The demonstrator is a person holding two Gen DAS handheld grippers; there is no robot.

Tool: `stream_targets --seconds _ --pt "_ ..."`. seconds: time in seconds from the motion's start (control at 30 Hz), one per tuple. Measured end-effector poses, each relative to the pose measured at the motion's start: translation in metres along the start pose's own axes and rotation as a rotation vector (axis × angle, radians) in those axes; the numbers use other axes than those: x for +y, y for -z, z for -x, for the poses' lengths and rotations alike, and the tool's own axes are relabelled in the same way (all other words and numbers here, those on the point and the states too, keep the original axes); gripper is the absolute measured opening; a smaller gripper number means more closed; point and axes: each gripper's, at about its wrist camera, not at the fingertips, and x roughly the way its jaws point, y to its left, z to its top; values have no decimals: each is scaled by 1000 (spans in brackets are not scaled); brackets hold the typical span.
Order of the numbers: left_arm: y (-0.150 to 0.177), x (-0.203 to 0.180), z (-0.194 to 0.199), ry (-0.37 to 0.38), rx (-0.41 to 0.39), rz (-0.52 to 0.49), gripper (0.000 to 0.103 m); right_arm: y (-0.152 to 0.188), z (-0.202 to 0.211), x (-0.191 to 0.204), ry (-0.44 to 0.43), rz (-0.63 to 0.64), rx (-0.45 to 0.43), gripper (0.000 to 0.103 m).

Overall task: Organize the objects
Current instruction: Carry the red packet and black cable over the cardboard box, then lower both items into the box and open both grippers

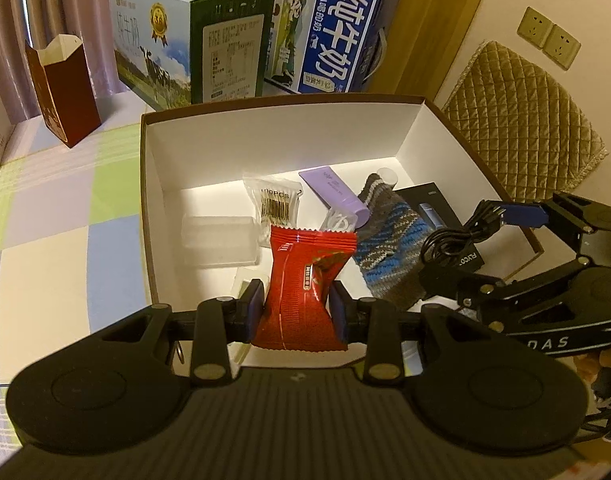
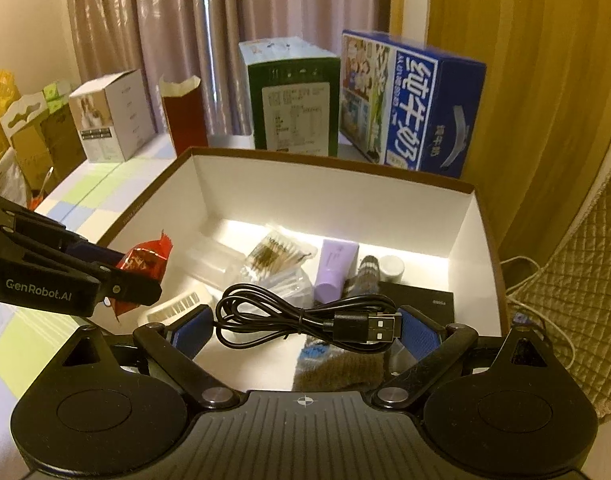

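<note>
A red snack packet (image 1: 305, 280) is pinched at its middle by my left gripper (image 1: 299, 308), which is shut on it above the near edge of a white-lined box (image 1: 285, 100). From the right wrist view the same packet (image 2: 145, 260) shows at the left, over the box's left wall (image 2: 153, 196). My right gripper (image 2: 305, 330) stands open and wide over the box. A coiled black USB cable (image 2: 305, 320) lies across the gap, its plug against the right pad. In the left wrist view this cable (image 1: 453, 240) hangs by the right gripper (image 1: 481, 240).
Inside the box lie a clear plastic case (image 1: 217, 240), a cotton swab bag (image 1: 273, 204), a purple tube (image 1: 337, 194), a knitted sock (image 1: 389, 248) and a black carton (image 1: 433, 208). Two milk cartons (image 1: 193, 48) (image 1: 337, 36) and a red paper bag (image 1: 63, 88) stand behind. A quilted cushion (image 1: 521, 120) is at the right.
</note>
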Motion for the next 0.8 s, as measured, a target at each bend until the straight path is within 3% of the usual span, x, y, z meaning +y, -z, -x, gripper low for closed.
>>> stream_targets --seconds 0.27,0.8 --pt "-1 3 -10 -2 21 11 30 1 -20 -1 -26 18 50 94" --pt "1 5 -20 7 43 20 30 7 -22 -10 -21 -4 55 96"
